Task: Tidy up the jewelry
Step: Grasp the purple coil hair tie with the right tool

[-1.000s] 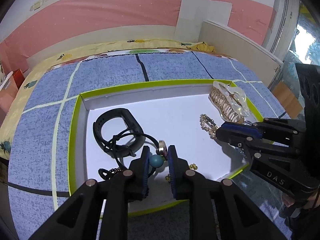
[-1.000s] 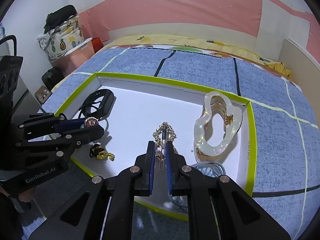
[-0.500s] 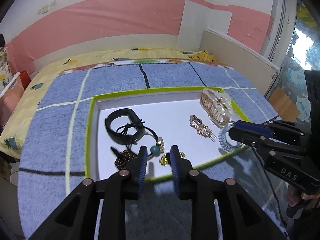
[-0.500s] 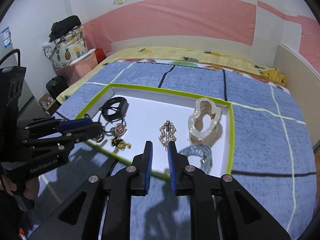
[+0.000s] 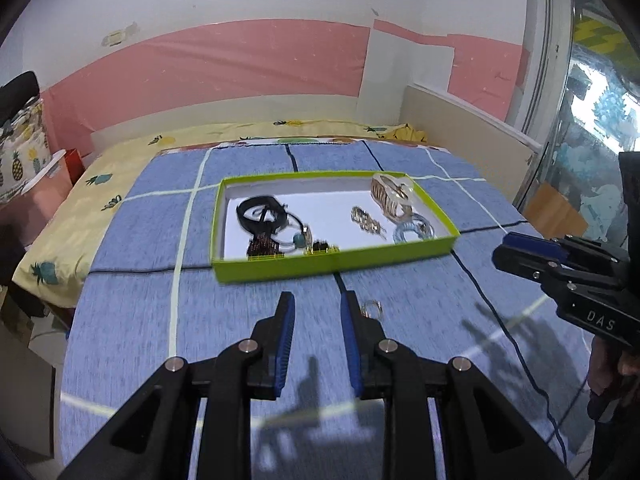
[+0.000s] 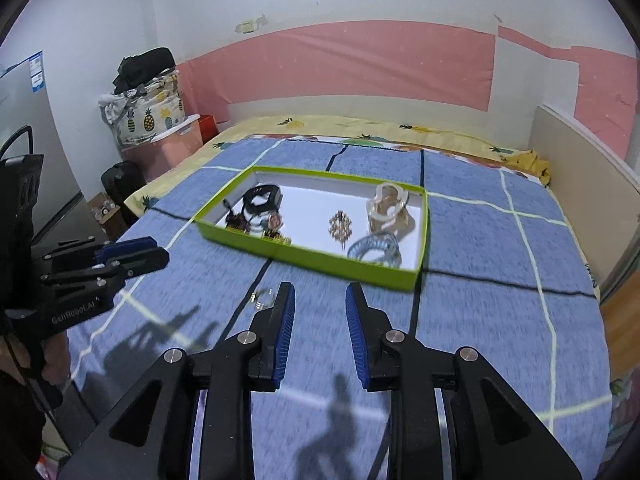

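Observation:
A green-walled tray with a white floor lies on the blue blanket and holds a black band, a teal-bead cord, a gold pin, a clear claw clip and a blue coil tie. A small ring lies on the blanket outside the tray, beside my left gripper, which is open and empty. My right gripper hovers short of the tray, its jaws opening with nothing between them; the ring lies just to its left.
The blue blanket covers a bed with a yellow pineapple sheet. A pale board runs along the right side. A pink storage box and a printed bag stand at the left. A thin black cable crosses the blanket.
Both grippers pulled back and up out of the tray. The left let go of the teal-bead cord, the right let go of the gold pin, and both now stand open.

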A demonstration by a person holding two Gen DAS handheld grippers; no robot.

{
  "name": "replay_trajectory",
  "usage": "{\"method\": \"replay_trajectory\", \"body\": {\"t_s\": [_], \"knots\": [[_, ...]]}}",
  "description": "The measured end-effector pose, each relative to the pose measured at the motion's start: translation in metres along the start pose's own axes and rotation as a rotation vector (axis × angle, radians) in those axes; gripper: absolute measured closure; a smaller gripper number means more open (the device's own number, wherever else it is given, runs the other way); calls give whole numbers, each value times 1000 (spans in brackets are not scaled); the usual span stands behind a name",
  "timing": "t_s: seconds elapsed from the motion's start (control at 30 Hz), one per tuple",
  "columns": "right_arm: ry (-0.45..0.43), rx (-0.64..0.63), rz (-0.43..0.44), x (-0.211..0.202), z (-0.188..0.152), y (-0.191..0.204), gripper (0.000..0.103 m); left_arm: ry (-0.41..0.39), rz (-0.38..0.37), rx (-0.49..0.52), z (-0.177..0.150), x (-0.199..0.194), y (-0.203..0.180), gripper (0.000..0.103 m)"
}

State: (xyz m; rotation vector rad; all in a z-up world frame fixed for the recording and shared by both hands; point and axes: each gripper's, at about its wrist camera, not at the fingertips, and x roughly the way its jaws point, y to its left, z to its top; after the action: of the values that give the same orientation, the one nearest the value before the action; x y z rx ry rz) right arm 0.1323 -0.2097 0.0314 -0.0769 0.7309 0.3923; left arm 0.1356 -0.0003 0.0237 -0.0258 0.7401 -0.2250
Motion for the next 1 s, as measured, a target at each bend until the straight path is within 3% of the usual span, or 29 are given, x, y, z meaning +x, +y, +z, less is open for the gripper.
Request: {"method": "replay_trajectory", "body": {"t_s": [0.4,1.0], "knots": [[16,-6,-4,-27,-49,17,76,-28,19,-10,-45,-40,-8,78],[30,-10,19,-27,-65,27,76,-28,16,-29,-67,-54,-13,78]]}}
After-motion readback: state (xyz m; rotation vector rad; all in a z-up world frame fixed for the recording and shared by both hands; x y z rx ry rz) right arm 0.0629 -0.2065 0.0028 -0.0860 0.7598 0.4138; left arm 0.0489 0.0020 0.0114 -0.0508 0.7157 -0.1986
